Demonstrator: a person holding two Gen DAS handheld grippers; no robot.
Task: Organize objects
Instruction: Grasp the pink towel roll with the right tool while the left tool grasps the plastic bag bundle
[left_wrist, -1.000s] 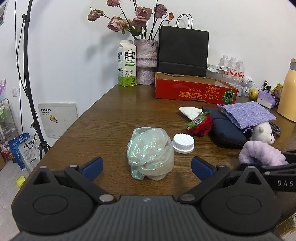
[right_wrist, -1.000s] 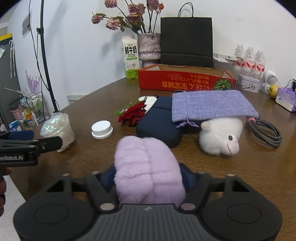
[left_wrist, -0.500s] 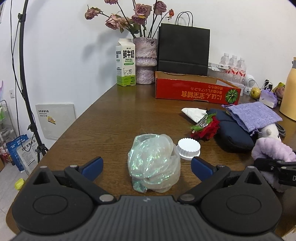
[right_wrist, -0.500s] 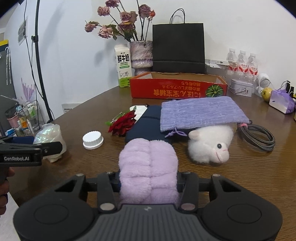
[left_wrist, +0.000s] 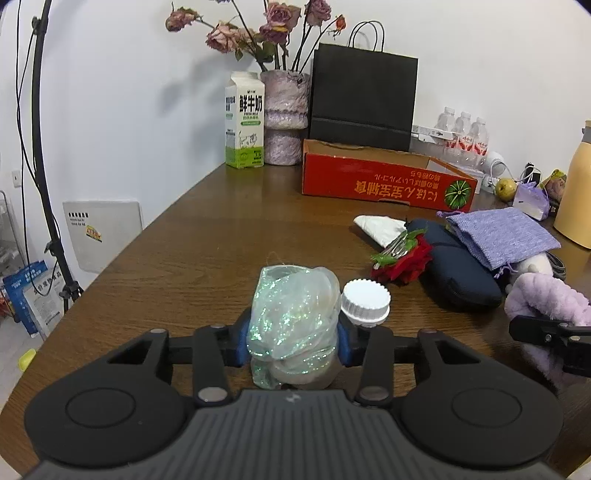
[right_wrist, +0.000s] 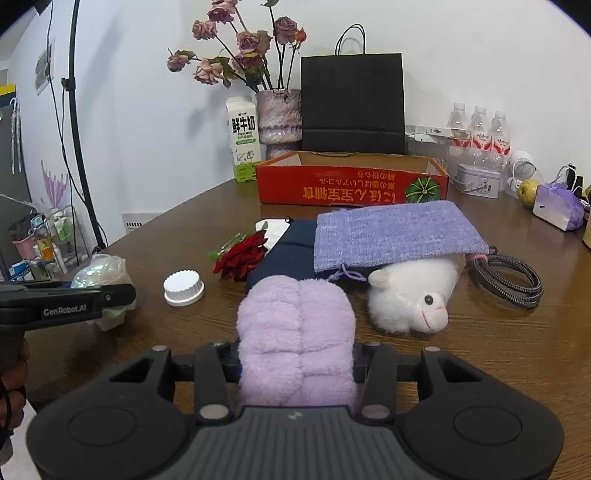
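Note:
My left gripper (left_wrist: 293, 345) is shut on a shimmering translucent plastic bag (left_wrist: 293, 317) near the table's front edge; the bag also shows in the right wrist view (right_wrist: 101, 271). My right gripper (right_wrist: 297, 363) is shut on a fluffy lilac plush (right_wrist: 295, 336), seen at the right in the left wrist view (left_wrist: 546, 302). A white screw cap (left_wrist: 365, 301) sits just right of the bag. A red cardboard tray (left_wrist: 384, 177) stands at the back of the table.
A red fabric rose (right_wrist: 242, 256), a navy pouch (right_wrist: 291, 254), a purple knit bag (right_wrist: 395, 230), a white plush lamb (right_wrist: 413, 297) and a coiled cable (right_wrist: 506, 275) lie mid-table. Milk carton (left_wrist: 244, 120), flower vase (left_wrist: 284, 118), black paper bag (left_wrist: 364, 96) and bottles (right_wrist: 478, 127) line the wall.
My left gripper moved forward and closed its fingers on the plastic bag. My right gripper has stayed shut on the lilac plush and risen slightly.

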